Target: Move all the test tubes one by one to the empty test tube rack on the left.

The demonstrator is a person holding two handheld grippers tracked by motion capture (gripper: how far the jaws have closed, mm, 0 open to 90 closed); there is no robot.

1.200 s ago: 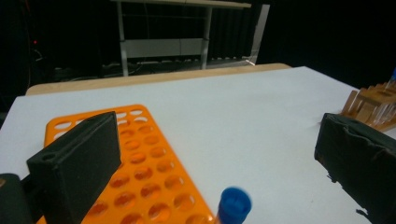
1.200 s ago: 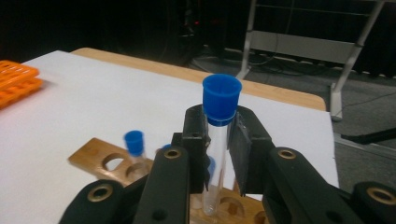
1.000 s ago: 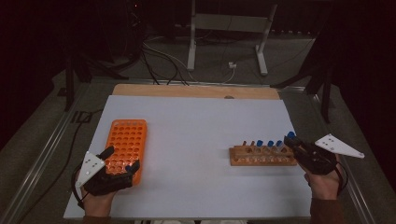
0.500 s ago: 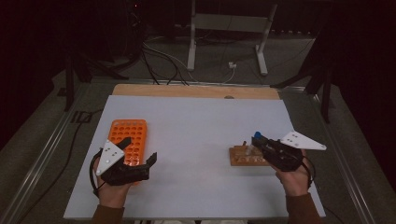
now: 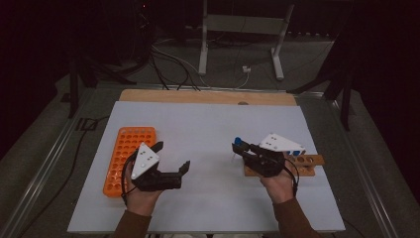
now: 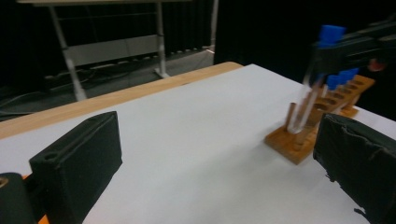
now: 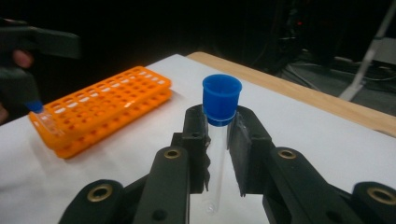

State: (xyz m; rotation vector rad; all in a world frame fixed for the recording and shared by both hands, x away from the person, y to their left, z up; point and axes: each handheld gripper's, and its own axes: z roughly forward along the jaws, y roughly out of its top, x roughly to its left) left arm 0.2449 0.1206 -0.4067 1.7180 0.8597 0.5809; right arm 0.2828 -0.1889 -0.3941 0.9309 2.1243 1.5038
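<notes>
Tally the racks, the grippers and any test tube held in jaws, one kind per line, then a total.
Orange plastic tube rack: 1
Wooden tube rack: 1
Grippers: 2, the left gripper and the right gripper
Blue-capped test tube held in the right gripper's jaws: 1
Total: 5

Right gripper sat bottom center of the frame, its two black jaws clamped on a clear test tube just under its blue cap. The tube stood upright, its rounded bottom showing low between the jaws. Over on the left, an orange rack lay on the white table, with a small blue-capped tube at its near left end. The other gripper showed dark at the upper left.
</notes>
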